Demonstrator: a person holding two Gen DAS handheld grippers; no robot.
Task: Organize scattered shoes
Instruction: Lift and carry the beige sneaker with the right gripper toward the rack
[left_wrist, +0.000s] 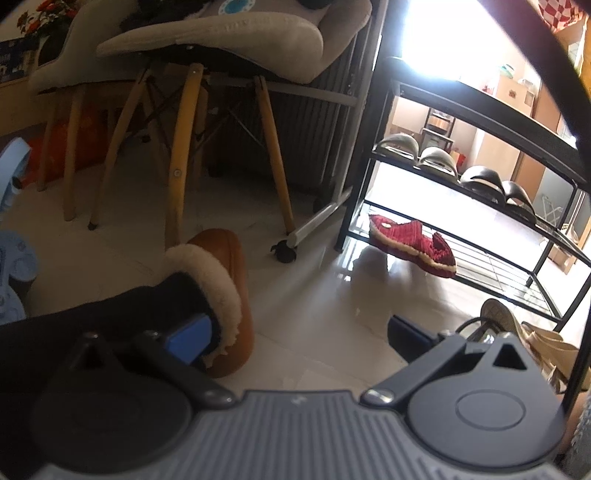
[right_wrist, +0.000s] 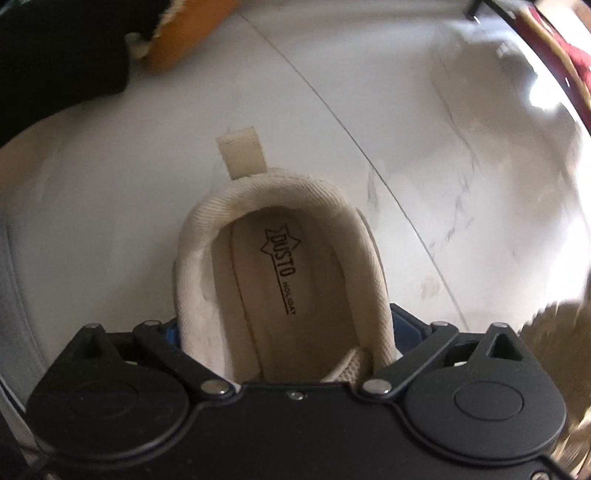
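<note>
A brown slipper with a fleece collar lies on the pale floor. My left gripper is open wide, its left blue pad against the collar and bare floor between the fingers. A dark shape left of the slipper hides the rest of it. My right gripper is shut on a cream sneaker, one finger on each side, the heel and pull tab pointing away. The brown slipper's edge shows at the top left of the right wrist view. Cream footwear lies low right in the left wrist view.
A black shoe rack stands at the right, with red slippers on its bottom shelf and grey and black pairs above. A grey chair with wooden legs and a wheeled frame stand behind the slipper.
</note>
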